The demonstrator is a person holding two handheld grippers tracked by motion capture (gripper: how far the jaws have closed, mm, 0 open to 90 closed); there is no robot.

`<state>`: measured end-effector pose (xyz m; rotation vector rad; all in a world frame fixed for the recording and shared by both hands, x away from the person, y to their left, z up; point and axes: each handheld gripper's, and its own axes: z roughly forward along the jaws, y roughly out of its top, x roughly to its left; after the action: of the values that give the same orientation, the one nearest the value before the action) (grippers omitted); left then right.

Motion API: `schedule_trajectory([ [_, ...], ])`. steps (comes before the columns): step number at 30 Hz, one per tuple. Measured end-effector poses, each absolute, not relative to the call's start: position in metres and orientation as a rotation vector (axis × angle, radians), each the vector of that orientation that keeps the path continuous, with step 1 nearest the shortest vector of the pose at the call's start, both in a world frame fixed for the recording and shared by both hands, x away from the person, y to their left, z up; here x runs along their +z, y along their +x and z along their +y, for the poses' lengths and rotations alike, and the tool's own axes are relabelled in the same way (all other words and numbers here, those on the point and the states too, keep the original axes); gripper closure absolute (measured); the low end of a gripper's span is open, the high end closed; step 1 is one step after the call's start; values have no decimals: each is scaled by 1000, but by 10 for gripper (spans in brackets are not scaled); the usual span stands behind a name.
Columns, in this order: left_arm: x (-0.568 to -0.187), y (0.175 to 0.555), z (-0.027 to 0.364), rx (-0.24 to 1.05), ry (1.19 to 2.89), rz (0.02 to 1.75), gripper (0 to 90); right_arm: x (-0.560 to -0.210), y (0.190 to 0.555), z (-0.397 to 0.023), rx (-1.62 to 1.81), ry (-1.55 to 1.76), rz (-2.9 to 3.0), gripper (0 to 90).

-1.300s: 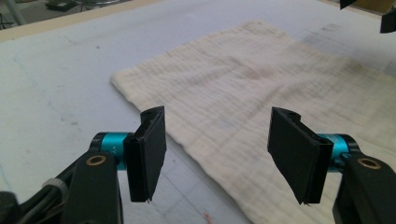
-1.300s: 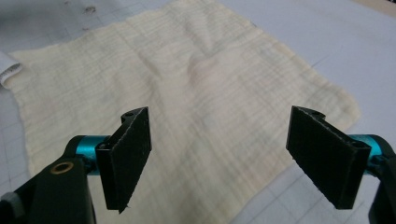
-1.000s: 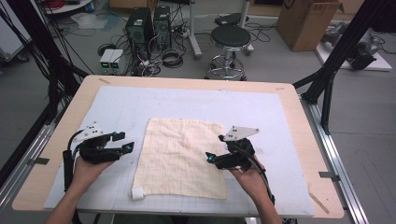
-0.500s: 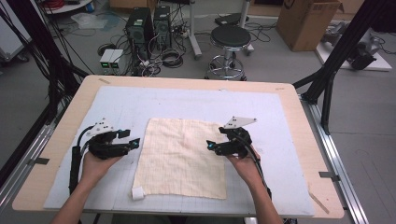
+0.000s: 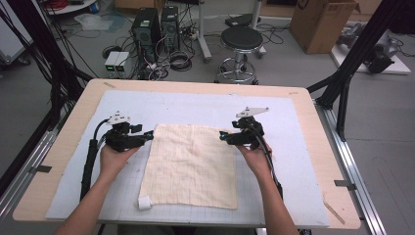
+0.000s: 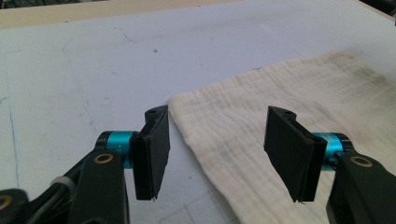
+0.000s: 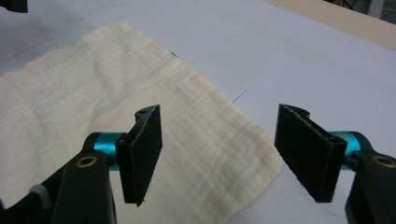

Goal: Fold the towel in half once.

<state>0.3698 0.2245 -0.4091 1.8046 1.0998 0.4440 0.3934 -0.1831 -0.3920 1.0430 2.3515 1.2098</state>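
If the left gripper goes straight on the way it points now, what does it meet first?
Probably the near corner of the cream square cloth, which lies between the open jaws of the left gripper; depth is unclear.

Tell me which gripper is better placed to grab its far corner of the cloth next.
Left, narrowly. The left gripper has the cloth corner edge between its open jaws. The right gripper is also open over its corner, but that corner's tip lies low, beside one jaw. Both have been closing, neither pinching cloth yet.
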Motion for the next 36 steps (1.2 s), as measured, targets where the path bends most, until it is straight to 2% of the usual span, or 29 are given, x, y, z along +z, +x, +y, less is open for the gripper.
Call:
schedule_trajectory([
  [8,-421,389,220,436,1807,1163,441,-402,409,-188,1180,1098,2359,366],
  [26,-449,410,215,378,1814,1251,559,-436,435,-194,1039,1338,2393,614],
  [29,-447,413,213,384,1843,1271,608,-436,435,-193,1033,1324,2388,689],
  [36,-445,424,204,407,1869,1298,611,-436,435,-192,1025,1314,2389,758],
])
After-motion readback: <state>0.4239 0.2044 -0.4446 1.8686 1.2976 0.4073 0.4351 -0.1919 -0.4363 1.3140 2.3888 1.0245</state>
